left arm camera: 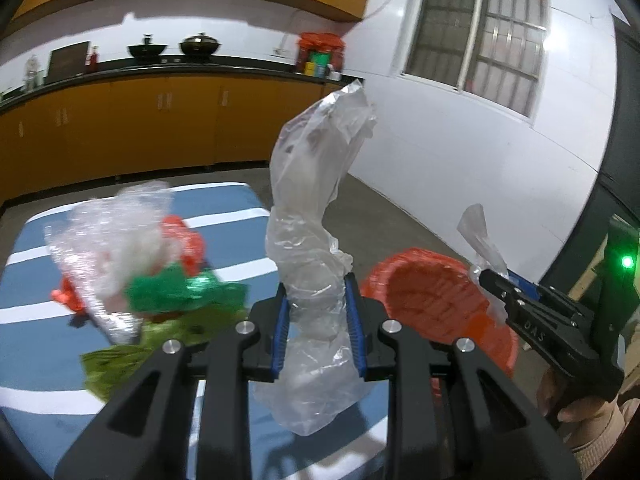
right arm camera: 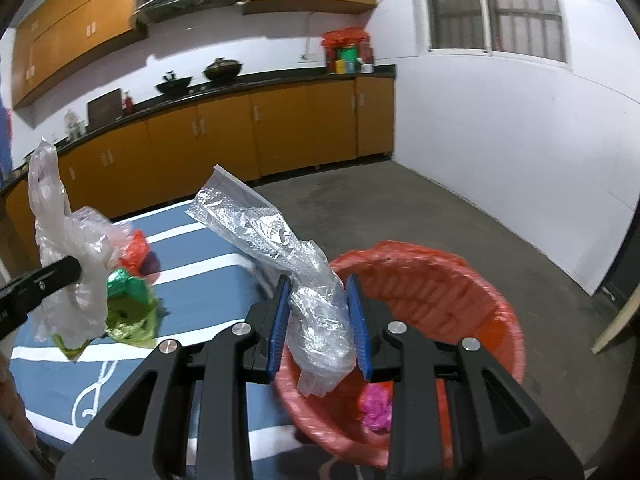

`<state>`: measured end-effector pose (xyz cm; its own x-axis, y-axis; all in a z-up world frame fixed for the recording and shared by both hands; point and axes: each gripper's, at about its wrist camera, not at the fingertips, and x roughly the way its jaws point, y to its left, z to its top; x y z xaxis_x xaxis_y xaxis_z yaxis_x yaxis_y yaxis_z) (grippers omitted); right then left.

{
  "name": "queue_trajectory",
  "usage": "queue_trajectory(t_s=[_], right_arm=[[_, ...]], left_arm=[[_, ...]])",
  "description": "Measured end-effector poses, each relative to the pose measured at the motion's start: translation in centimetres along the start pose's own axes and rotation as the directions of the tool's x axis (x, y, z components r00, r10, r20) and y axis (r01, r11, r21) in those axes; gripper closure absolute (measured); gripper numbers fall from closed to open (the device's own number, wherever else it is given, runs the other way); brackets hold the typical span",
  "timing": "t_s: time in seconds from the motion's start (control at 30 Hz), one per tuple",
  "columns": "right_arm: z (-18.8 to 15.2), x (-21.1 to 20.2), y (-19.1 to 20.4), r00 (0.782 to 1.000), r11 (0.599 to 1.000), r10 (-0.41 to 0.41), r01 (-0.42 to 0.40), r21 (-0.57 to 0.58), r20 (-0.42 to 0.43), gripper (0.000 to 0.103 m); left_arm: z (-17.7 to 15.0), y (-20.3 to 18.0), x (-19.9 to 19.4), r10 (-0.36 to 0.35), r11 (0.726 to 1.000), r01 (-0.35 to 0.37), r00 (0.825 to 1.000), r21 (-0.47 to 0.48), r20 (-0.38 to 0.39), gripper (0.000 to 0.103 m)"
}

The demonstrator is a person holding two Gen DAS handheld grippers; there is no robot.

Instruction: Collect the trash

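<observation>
In the left wrist view, crumpled red, green and clear wrappers (left arm camera: pixel 132 280) lie at the left on the blue striped table (left arm camera: pixel 36 312). At centre, the left gripper (left arm camera: pixel 316 320) pinches a clear plastic bag (left arm camera: pixel 316 208) standing upright. Right of it sits the red bin (left arm camera: pixel 432 300). At the far right, the right gripper (left arm camera: pixel 490 280) clamps a bubble-wrap bag (right arm camera: pixel 280 252) over the bin.

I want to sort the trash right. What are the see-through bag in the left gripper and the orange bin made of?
The see-through bag in the left gripper looks like thin, soft plastic film: glossy, crinkled, and the wall shows through it. The orange bin is covered by what seems a thin orange plastic liner, with a wrinkled, slightly shiny surface; the bin's own material is hidden under it.
</observation>
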<state>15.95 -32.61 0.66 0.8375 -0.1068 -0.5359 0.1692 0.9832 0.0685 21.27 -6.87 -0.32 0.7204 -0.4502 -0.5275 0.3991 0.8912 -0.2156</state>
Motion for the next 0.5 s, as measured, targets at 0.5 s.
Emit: queue_trajectory(t_s=[0.5], right_arm=[[0.2,-1.1,-6.4,0.996,0.99,-0.087,0.085,0.117,0.019,0.073]], left_arm=[[0.0,-8.3,6.9,-0.172,0.981,0.178,0.982,0.08,-0.074,0.077]])
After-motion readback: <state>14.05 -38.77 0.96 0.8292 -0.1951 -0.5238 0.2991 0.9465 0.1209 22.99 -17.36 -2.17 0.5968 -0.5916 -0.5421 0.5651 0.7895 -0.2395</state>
